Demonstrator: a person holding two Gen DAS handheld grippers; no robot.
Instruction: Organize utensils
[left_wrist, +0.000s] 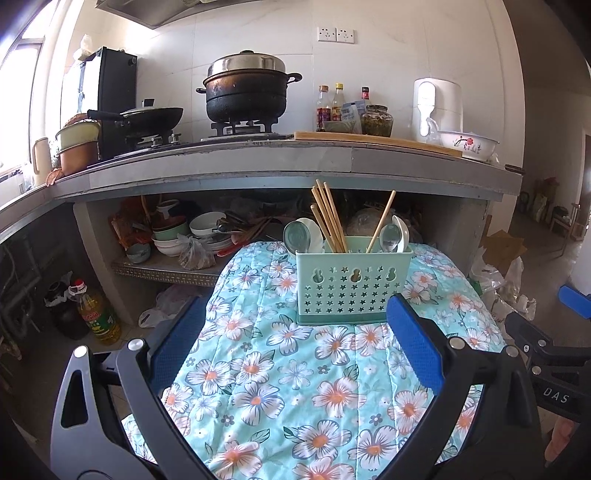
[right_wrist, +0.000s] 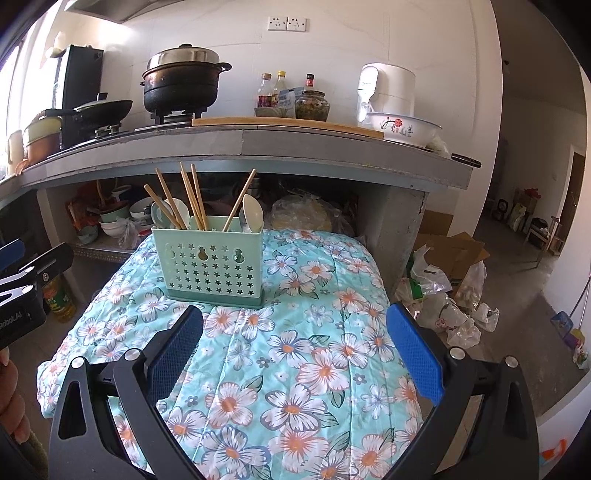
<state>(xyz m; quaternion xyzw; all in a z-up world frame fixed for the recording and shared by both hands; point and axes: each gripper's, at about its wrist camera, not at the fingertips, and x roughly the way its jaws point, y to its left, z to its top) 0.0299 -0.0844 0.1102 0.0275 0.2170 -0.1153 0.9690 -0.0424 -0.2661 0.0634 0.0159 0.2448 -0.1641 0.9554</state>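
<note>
A mint-green perforated utensil holder (left_wrist: 352, 286) stands upright on a table with a floral cloth (left_wrist: 295, 387). It holds several wooden chopsticks (left_wrist: 327, 218) and spoons (left_wrist: 303, 234) at both ends. In the right wrist view the holder (right_wrist: 210, 266) stands left of centre with chopsticks (right_wrist: 192, 195) and a spoon (right_wrist: 253, 216). My left gripper (left_wrist: 295, 343) is open and empty, just in front of the holder. My right gripper (right_wrist: 295, 347) is open and empty, in front and to the right of it. Each gripper shows at the other view's edge.
Behind the table a concrete counter (left_wrist: 295, 162) carries a black pot (left_wrist: 247, 92), a wok (left_wrist: 147, 118), bottles (left_wrist: 332, 107), a jar and a flowered bowl (left_wrist: 467, 144). A shelf below holds stacked bowls (left_wrist: 184, 236). An oil bottle (left_wrist: 98, 314) and plastic bags (right_wrist: 443, 306) lie on the floor.
</note>
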